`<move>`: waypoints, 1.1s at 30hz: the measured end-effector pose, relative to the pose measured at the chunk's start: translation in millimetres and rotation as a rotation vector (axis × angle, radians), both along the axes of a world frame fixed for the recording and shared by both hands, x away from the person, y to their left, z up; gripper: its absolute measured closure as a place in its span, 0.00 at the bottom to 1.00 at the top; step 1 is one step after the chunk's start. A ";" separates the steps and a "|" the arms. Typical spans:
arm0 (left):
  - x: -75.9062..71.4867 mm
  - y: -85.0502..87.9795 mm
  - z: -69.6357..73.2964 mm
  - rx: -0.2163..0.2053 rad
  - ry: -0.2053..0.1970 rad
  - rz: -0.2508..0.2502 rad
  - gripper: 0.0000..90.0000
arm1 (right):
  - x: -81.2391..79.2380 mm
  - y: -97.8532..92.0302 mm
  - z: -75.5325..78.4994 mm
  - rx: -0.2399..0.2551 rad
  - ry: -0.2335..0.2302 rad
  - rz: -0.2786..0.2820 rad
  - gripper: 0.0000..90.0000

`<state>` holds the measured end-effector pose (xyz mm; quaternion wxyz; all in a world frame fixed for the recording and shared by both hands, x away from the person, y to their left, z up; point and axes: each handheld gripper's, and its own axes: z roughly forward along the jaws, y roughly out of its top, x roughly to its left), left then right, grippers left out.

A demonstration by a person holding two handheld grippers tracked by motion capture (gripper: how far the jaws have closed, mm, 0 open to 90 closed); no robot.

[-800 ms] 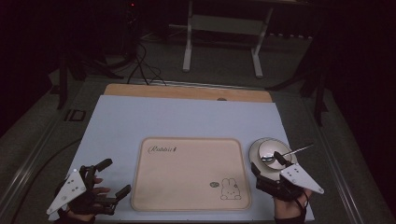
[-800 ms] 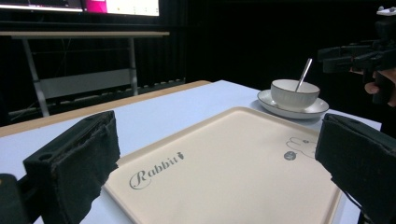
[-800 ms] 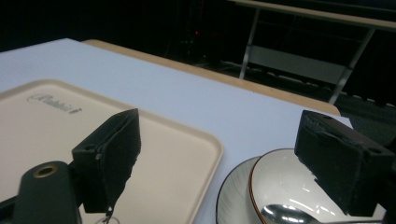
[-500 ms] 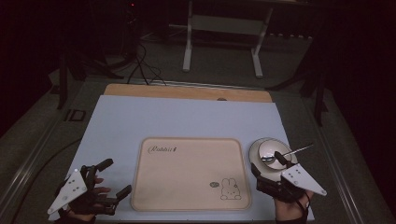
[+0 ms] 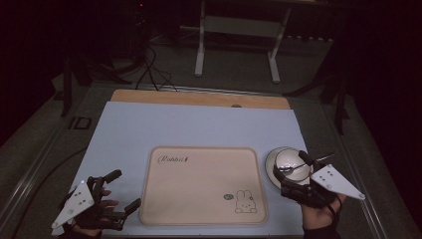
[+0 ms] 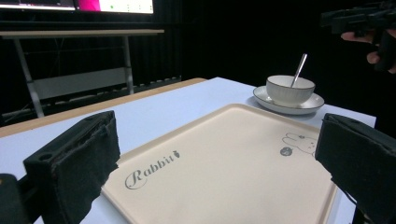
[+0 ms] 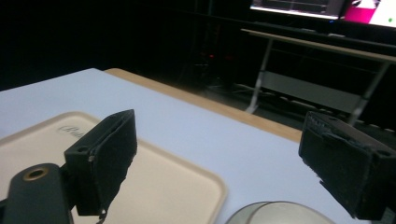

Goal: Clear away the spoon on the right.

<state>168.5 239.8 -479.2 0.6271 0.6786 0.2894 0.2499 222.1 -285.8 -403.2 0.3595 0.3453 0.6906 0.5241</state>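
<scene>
My right claw (image 5: 293,174) hangs open right over the bowl (image 5: 287,164), nothing between its jaws; the spoon (image 5: 292,168) inside is half hidden beneath it. In the right gripper view only the bowl's rim shows, cut off below. My left claw (image 5: 117,191) sits open at the worktop's (image 5: 199,127) near left, beside the tray (image 5: 201,184).

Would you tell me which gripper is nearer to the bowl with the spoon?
The right. The right gripper hangs open just at the bowl, while the left gripper sits open across the tray, at the table's opposite front corner.
</scene>
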 end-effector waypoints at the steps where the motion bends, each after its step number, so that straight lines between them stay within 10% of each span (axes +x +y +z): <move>1: 0.1 -0.1 0.0 -0.002 -0.001 -0.001 0.00 | 1.1 -1.4 2.4 -0.009 -0.004 -0.012 0.12; 16: 2.6 -2.9 -0.1 0.015 -0.009 -0.023 0.00 | 21.2 -35.2 23.3 0.017 0.050 -0.018 0.10; 33: 3.6 -4.1 -1.0 0.024 0.004 -0.034 0.00 | 37.1 -89.8 -7.2 0.066 0.170 -0.186 0.13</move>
